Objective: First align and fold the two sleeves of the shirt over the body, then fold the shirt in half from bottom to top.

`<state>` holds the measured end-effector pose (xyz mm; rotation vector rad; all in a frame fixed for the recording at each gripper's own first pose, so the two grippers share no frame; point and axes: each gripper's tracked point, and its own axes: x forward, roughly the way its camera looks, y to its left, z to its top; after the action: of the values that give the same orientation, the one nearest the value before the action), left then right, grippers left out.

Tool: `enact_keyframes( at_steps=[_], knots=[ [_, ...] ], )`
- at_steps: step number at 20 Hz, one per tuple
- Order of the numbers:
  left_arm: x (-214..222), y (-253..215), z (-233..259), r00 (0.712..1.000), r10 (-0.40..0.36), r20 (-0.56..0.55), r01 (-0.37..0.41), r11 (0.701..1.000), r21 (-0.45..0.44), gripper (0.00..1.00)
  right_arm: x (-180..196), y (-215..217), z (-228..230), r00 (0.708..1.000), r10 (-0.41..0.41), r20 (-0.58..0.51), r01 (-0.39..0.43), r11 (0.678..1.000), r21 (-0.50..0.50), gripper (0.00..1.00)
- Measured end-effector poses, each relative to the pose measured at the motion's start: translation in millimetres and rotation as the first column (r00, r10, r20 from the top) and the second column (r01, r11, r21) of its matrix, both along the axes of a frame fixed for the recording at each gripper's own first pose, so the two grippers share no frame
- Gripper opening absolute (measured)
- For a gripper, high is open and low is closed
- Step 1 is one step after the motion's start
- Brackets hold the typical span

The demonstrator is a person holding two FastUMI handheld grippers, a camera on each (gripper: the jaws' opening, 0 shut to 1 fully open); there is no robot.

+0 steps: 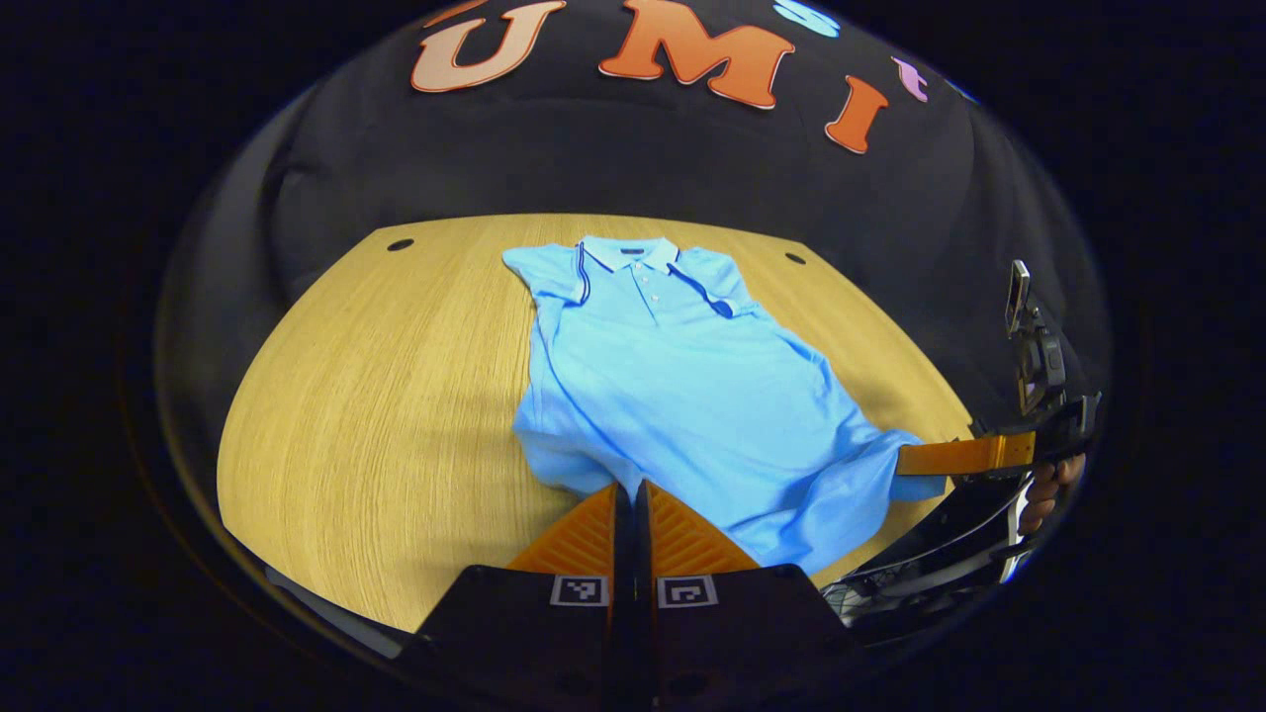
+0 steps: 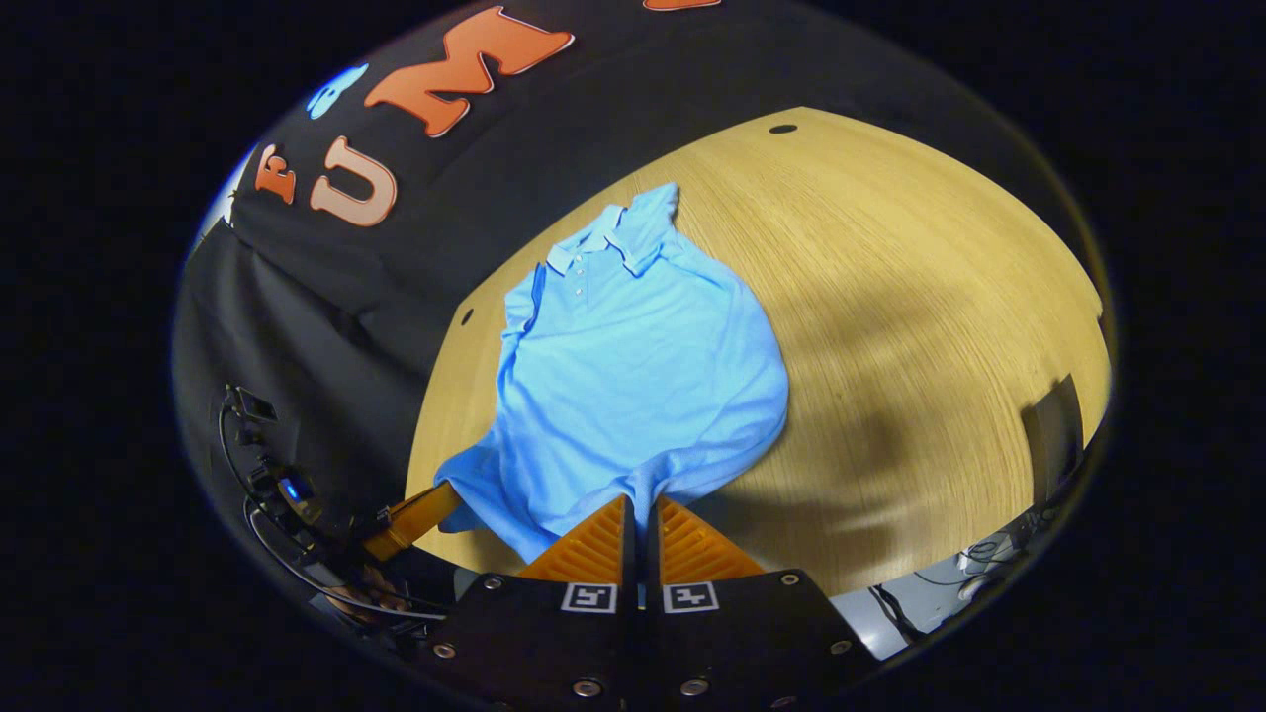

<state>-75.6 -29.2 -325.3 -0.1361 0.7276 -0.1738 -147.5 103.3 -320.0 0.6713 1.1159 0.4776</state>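
A light blue polo shirt (image 1: 673,386) lies collar-away on the wooden table (image 1: 376,396), its sleeves folded in over the body. My left gripper (image 1: 630,487) is shut on the near left part of the bottom hem. Off to the right, the right gripper (image 1: 905,460) pinches the other hem corner, which is raised off the table. In the right gripper view the shirt (image 2: 633,376) runs away toward its collar, and my right gripper (image 2: 641,499) is shut on the hem. The left gripper (image 2: 447,491) holds the far corner at lower left.
The table (image 2: 940,297) has small dark holes (image 1: 400,244) (image 1: 795,258) near its back corners. A hand (image 1: 1048,494) holds the right gripper at the table's right edge. A dark flat object (image 2: 1053,435) and cables (image 2: 989,564) sit past the table's edge.
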Motion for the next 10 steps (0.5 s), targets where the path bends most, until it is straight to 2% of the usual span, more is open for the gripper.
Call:
enact_keyframes(
  at_steps=[5,10],
  knots=[
    [32.4,12.6,36.4,0.996,0.053,0.073,-0.052,0.998,-0.019,0.05,40.7,-11.2,26.8,0.997,-0.035,0.069,0.033,0.999,0.038,0.02],
    [71.6,24.4,60.0,0.994,0.049,0.101,-0.045,0.998,-0.047,0.05,88.6,-7.8,46.4,0.991,-0.057,0.119,0.053,0.998,0.042,0.03]
  ],
)
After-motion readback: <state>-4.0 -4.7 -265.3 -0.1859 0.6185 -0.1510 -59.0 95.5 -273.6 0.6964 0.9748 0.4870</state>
